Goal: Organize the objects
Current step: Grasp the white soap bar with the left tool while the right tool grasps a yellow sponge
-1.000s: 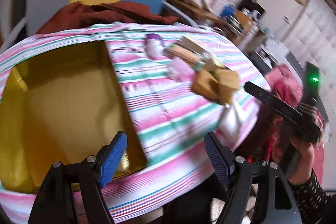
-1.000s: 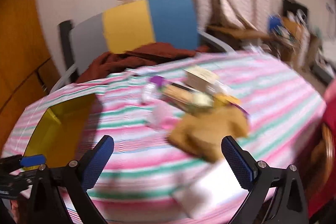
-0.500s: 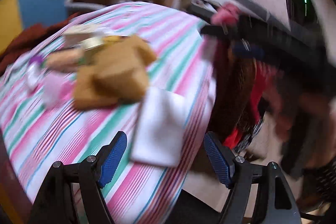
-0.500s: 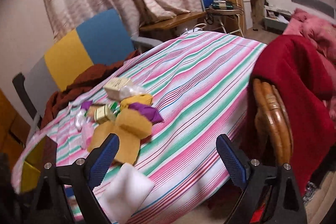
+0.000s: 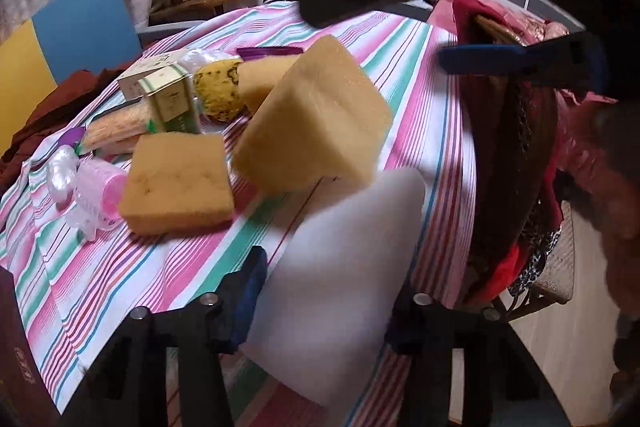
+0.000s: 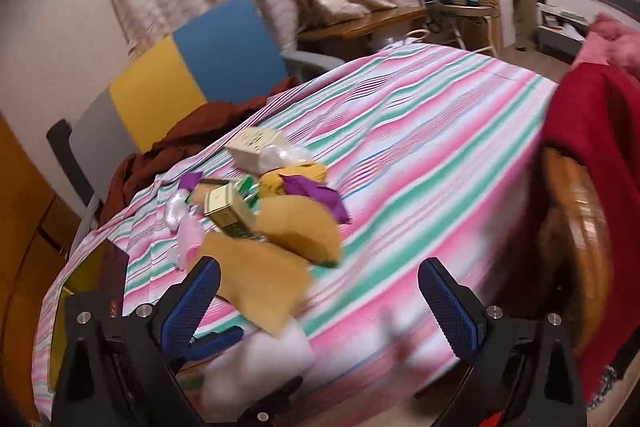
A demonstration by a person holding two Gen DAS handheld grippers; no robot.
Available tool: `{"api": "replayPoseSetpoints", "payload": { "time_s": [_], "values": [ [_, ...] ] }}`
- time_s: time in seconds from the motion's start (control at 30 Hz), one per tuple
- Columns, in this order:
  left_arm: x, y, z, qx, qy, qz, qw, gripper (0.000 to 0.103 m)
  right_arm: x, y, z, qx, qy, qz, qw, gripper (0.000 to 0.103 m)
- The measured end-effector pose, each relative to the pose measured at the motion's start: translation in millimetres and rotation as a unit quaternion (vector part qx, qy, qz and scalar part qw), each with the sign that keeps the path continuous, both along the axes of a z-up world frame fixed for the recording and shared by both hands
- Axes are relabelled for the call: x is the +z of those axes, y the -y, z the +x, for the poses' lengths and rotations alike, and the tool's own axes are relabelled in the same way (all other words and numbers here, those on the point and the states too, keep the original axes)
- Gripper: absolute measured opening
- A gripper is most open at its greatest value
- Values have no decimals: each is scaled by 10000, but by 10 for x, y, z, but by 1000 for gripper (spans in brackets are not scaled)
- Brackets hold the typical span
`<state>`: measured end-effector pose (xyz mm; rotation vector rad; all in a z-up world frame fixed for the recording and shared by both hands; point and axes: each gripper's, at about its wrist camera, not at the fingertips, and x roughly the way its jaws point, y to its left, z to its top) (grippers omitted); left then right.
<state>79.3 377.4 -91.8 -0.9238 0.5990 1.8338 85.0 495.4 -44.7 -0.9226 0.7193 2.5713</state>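
The near edge of the striped table point(image 6: 420, 163) is taken by a white foam block point(image 5: 340, 267), with two tan sponges point(image 5: 178, 183) crowding just behind it. Farther back a green tin point(image 5: 174, 103), a cream box point(image 6: 256, 143), a yellow scrubber point(image 5: 218, 91) and purple cloth point(image 6: 316, 193) form a tight heap. The far right half of the cloth lies bare. A red-draped wicker chair point(image 6: 584, 211) blocks the right edge; a blue and yellow chair point(image 6: 188, 75) stands behind the heap.
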Motion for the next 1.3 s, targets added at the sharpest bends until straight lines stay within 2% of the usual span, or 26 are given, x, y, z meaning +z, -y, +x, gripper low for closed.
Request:
{"api": "replayPoseSetpoints", "payload": {
  "time_s": [0.1, 0.2, 0.23, 0.33, 0.4, 0.43, 0.53, 0.63, 0.87, 1.07, 1.3],
  "values": [
    [28, 219, 22, -17, -92, 81, 9999, 43, -61, 58, -184, 247, 68, -230, 9994, 100],
    [12, 319, -59, 172, -43, 162, 9997, 41, -142, 120, -307, 331, 245, -308, 9987, 99],
    [12, 367, -96, 245, -13, 172, 9995, 26, -177, 143, -339, 364, 292, -337, 9983, 97],
    [8, 507, -110, 401, 103, 224, 9989, 27, -263, 189, -382, 389, 401, -424, 9975, 91],
    [-1, 578, -141, 453, 118, 244, 9986, 27, -331, 211, -417, 347, 521, -459, 9970, 82],
    [-6, 601, -153, 470, 134, 260, 9985, 27, -359, 218, -432, 376, 518, -521, 9966, 73],
    [-15, 674, -170, 503, 208, 335, 9980, 26, -378, 237, -450, 466, 380, -706, 9957, 59],
    [-3, 725, -174, 580, 373, 437, 9967, 26, -343, 305, -463, 481, 362, -558, 9966, 55],
    [154, 924, -183, 715, 612, 844, 9920, 26, -248, 344, -305, 365, 201, -713, 9966, 53],
    [452, 1314, -224, 1079, 688, 1413, 9817, 26, -72, 538, -217, 506, 108, -638, 9966, 53],
    [644, 1983, -546, 1977, 817, 1768, 9607, 26, 286, 1140, -423, 1304, -215, -303, 9908, 53]
  ]
}}
